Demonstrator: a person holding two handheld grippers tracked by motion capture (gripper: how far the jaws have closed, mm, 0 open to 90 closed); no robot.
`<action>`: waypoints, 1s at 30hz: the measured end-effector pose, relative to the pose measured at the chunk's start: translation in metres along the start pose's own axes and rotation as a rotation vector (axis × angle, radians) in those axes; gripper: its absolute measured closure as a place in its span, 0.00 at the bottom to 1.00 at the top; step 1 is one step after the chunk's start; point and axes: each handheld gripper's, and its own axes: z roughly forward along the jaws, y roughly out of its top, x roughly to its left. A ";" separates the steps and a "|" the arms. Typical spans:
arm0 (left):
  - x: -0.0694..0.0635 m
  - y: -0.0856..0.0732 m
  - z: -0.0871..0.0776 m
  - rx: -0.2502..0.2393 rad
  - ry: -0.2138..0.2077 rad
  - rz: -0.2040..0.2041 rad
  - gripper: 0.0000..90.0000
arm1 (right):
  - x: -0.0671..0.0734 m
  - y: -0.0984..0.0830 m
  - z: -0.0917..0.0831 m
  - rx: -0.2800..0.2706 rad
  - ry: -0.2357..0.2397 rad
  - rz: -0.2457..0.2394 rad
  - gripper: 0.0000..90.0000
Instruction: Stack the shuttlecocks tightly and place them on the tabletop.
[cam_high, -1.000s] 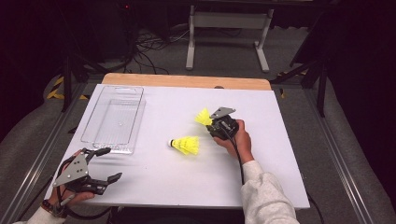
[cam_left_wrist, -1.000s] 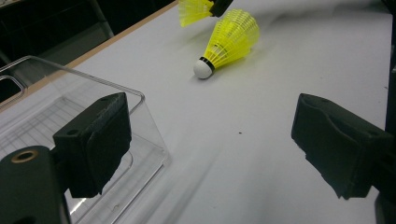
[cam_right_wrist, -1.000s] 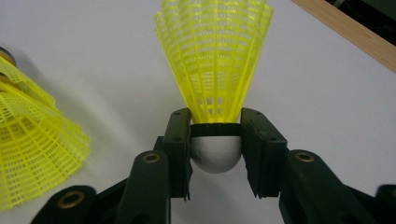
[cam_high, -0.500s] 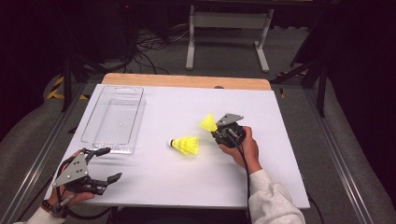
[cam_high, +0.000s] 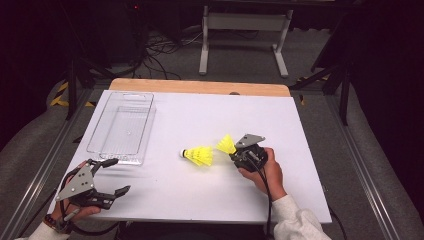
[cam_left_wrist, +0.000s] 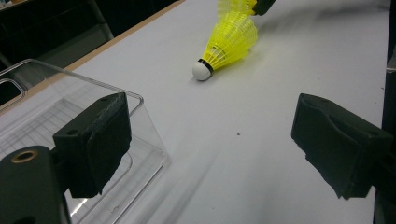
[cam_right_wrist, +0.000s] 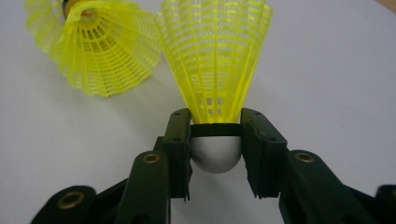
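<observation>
The shuttlecock between the right gripper's black jaws has a neon yellow skirt with a fine mesh of small holes between ribs, a thin black band and a silver-grey rounded cork. The second shuttlecock, just beyond those jaws to their left, is the same yellow mesh; seen past the left gripper's matte black jaws it shows a white cork and a black band. The counter is plain white with a light wooden far edge. The tray beside the left jaws is clear plastic with a faint grid on its floor. The left gripper's top plate is grey.
</observation>
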 end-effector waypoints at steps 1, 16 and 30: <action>0.000 0.000 0.000 0.000 -0.001 -0.001 0.14 | 0.001 -0.002 0.000 0.006 0.006 0.002 0.73; 0.000 0.000 0.000 0.005 -0.009 0.004 0.14 | 0.005 -0.017 0.007 0.069 0.040 0.027 0.72; 0.000 0.000 0.000 0.002 -0.008 0.003 0.14 | 0.003 -0.022 0.009 0.084 0.054 0.041 0.66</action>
